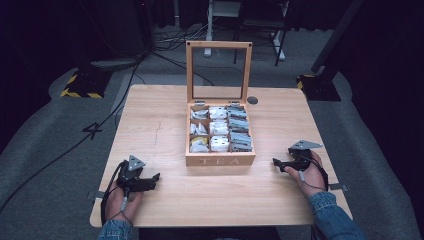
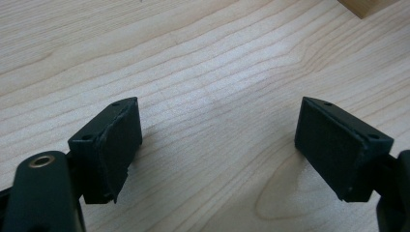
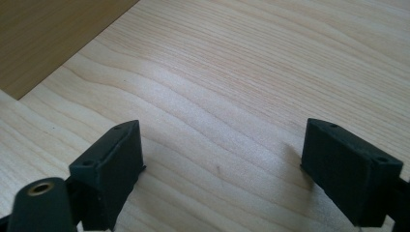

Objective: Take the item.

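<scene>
Where the grey carpet ends, a square surface point(image 1: 150, 115) of pale, fine-grained wood stands, its top smooth and matte.

Wooden tea box point(image 1: 220, 160): centred on the surface, honey-toned, rectangular, with the word "TEA" cut into its front wall. Its framed, clear-paned lid point(image 1: 218, 70) stands upright at the back edge. Inside, dividers form a grid of compartments holding white and grey-blue paper sachets point(image 1: 219, 128), packed on edge; their print is too small to read.

Left gripper point(image 1: 156, 177): black, angular, topped by a grey three-cornered plate, held in a hand point(image 1: 122, 202) near the front left of the surface, well apart from the box. Jaws spread wide over bare wood, gripping nothing; the pads point(image 2: 121, 145) are flat, matte and rubbery.

Right gripper point(image 1: 276, 163): same build, held in a hand point(image 1: 311, 176) with a denim sleeve point(image 1: 332, 212), near the box's front right corner. Jaws likewise wide apart and empty.
</scene>
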{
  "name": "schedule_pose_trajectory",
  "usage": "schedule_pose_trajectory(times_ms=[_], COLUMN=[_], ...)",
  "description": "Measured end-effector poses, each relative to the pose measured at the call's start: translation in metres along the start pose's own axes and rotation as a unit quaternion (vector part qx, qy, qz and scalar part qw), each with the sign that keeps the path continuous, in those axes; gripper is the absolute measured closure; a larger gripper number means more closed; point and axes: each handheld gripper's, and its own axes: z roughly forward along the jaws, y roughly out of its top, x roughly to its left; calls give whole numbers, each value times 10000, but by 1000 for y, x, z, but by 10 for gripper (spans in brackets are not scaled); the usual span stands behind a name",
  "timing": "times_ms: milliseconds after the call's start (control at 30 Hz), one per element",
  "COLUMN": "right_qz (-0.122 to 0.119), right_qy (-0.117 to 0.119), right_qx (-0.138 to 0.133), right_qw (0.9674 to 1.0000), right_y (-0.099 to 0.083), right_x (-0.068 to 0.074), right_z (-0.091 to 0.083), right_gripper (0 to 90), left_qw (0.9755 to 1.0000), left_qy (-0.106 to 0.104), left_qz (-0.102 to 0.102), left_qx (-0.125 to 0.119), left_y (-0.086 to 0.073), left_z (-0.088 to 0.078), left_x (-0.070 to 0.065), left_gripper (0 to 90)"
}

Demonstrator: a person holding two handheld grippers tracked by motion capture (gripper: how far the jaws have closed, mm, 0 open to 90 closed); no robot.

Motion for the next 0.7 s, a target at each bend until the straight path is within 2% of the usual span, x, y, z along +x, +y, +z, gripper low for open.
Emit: schedule_pose_trajectory(times_ms=[267,467,700], right_qz=[-67,-27,95], right_qy=[129,208,264], right_qx=[-64,-136,-327], right_qw=[9999,9997,9991], right_y=[0,0,4], right_x=[1,1,0], right_z=[-1,-4,-10], right_gripper=[243,366,386], left_qw=[10000,10000,10000], left_qy=[1,7,6], left_qz=[6,7,-5], left_qx=[-4,-8,-11], left_y=[0,0,0], left_z=[0,0,0], left_x=[0,0,0], left_gripper=[174,174,174])
